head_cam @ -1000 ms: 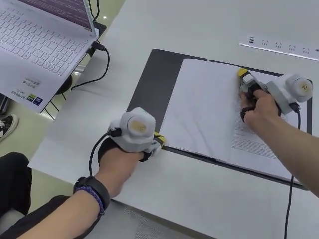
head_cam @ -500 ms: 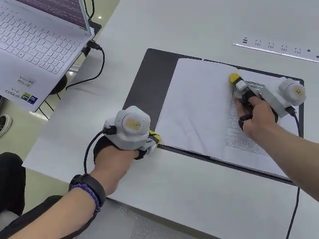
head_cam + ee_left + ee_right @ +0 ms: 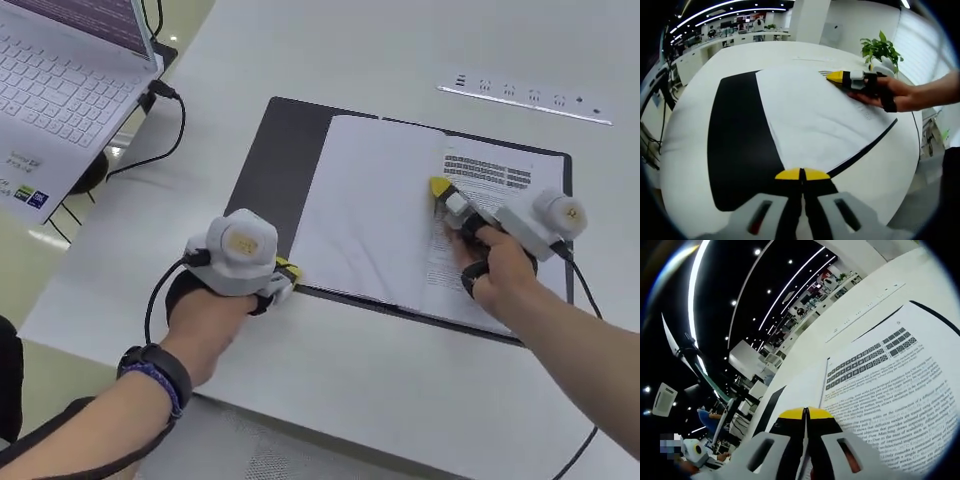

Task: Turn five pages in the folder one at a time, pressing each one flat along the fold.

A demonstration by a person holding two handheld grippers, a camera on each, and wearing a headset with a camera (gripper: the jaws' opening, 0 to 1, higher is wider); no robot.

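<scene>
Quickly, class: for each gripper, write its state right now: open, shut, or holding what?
Left gripper: shut, tips at the folder's near edge, holding nothing visible.
Right gripper: shut, tips at the printed page, holding nothing visible.

We find the open black folder (image 3: 275,165) lying on the white bench (image 3: 380,55), with the silver laptop (image 3: 60,80) far to its left and the long white power strip (image 3: 525,100) behind it. The left claw (image 3: 290,270) sits at the folder's near edge. The right claw (image 3: 438,186) rests on its white pages (image 3: 370,200), beside the fold.

Ahead: printed page (image 3: 890,390); right gripper (image 3: 805,413) jaws together.
</scene>
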